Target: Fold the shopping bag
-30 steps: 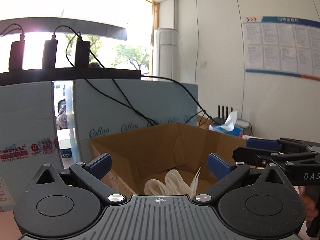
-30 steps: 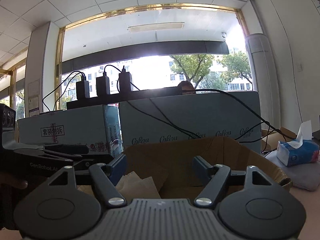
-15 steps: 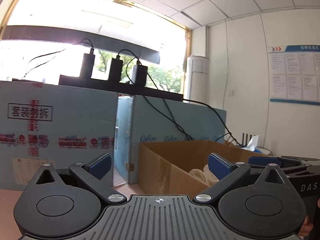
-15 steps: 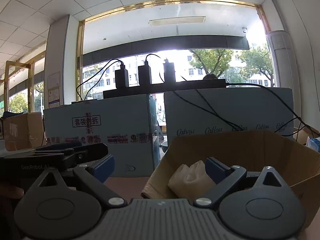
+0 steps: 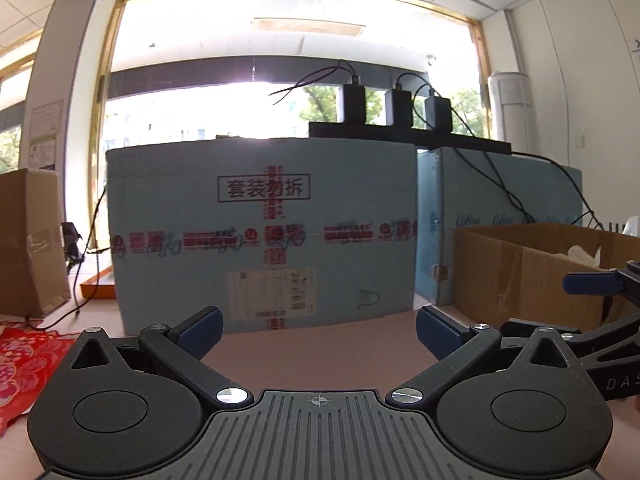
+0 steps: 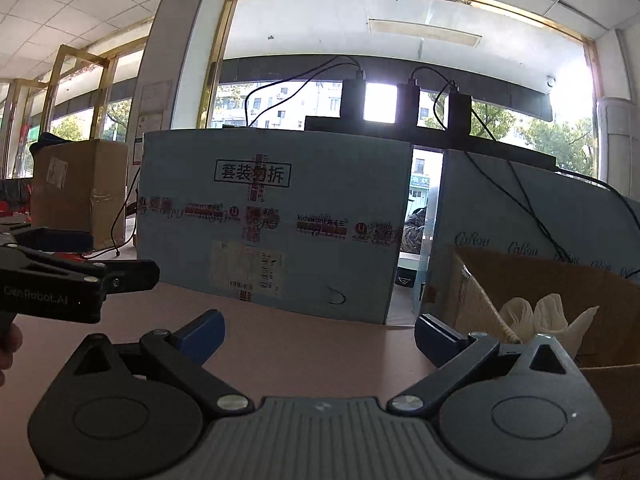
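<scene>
The right gripper [image 6: 318, 332] is pointing over the pink table [image 6: 304, 344], and its jaws are opening wide with nothing between them. Its blue pads [image 6: 202, 330] are standing well apart above bare tabletop. The left gripper [image 5: 318, 330] is likewise hanging spread and empty over the table, facing the pale blue carton [image 5: 264, 236] printed with red marks. In the right wrist view the left gripper is showing at the left edge, with part of a hand [image 6: 8, 344] under it; in the left wrist view the right gripper [image 5: 592, 284] is reaching in from the right edge.

The bags [image 6: 540, 316], whitish and crumpled, are lying inside the open brown box [image 6: 600, 292] at the right, just beyond the right gripper's right pad; neither gripper is touching them. From the left wrist view only a bit of the bags [image 5: 584, 254] is peeking over the box wall [image 5: 516, 272].

A second blue carton [image 6: 500, 216] is standing behind the box, with black cables [image 6: 532, 208] trailing over it from three chargers [image 6: 404, 104] on a dark strip. A taped brown carton [image 6: 76, 192] is sitting at far left, and a red patterned cloth [image 5: 24, 356] is lying at the left table edge.
</scene>
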Tool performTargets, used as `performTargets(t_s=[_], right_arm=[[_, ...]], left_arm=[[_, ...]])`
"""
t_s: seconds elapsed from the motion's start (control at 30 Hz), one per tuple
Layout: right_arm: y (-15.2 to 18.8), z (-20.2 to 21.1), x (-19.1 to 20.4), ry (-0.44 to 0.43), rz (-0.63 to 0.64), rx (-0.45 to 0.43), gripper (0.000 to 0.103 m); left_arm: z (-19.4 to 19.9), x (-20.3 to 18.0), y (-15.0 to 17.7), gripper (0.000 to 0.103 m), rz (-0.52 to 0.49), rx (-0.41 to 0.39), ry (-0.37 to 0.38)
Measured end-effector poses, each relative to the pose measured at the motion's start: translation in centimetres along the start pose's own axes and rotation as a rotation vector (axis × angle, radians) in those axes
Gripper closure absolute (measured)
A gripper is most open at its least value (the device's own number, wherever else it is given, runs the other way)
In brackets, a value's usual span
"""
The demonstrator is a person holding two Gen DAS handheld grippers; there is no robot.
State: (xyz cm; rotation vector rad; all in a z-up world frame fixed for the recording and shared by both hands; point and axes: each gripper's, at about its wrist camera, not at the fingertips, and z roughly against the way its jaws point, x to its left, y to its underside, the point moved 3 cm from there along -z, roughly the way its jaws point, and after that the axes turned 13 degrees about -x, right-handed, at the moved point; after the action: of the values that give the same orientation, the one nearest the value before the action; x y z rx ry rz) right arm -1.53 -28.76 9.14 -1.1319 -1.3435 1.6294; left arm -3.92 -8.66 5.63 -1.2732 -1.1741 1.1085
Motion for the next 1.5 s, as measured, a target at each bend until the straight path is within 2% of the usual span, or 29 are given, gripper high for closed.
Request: performTargets(t_s=[0.13, 0.23, 0.3, 0.43, 0.6, 0.67, 0.77, 0.83, 1.0, 1.2, 1.5], right_arm=[[0.7, -1.3, 2.3, -0.081, 0.006, 0.051, 0.000], [2.0, -2.7, 3.3, -0.117, -0.018, 0.120, 0.000], [2.7, -3.5, 4.0, -0.129, -0.026, 0.177, 0.000], [3.8, -5.3, 4.4, -0.126, -0.061, 0.279, 0.000], [3.9, -7.3, 3.9, -0.058, -0.122, 0.360, 0.000], [3.6, -7.6, 4.0, -0.023, -0.124, 0.400, 0.000], [6.0, -10.0, 3.1, -0.026, -0.126, 0.463, 0.000], [6.2, -10.0, 3.1, -0.028, -0.125, 0.476, 0.000], [5.9, -9.7, 3.2, -0.027, -0.120, 0.481, 0.000], [5.6, -9.8, 3.1, -0.032, -0.121, 0.484, 0.000], [5.4, -9.9, 3.1, -0.032, -0.117, 0.488, 0.000]], left_arm=[[0.7, 2.9, 1.2, 0.000, 0.010, 0.042, -0.094], [0.8, 4.6, 2.1, 0.000, 0.019, 0.080, -0.177], [0.7, 5.3, 2.7, 0.000, 0.003, 0.118, -0.205], [0.2, 6.3, 3.9, 0.000, -0.031, 0.201, -0.242], [-1.0, 7.4, 5.2, 0.000, -0.006, 0.321, -0.272], [-1.5, 7.4, 5.8, 0.000, -0.007, 0.360, -0.270], [-2.3, 6.8, 6.6, 0.000, -0.036, 0.423, -0.257], [-2.7, 6.1, 7.0, 0.000, -0.071, 0.454, -0.238], [-2.8, 5.7, 7.2, 0.000, -0.082, 0.455, -0.219], [-2.9, 7.5, 7.6, 0.000, 0.065, 0.480, -0.196], [-2.9, 7.2, 7.6, 0.000, 0.057, 0.481, -0.200]])
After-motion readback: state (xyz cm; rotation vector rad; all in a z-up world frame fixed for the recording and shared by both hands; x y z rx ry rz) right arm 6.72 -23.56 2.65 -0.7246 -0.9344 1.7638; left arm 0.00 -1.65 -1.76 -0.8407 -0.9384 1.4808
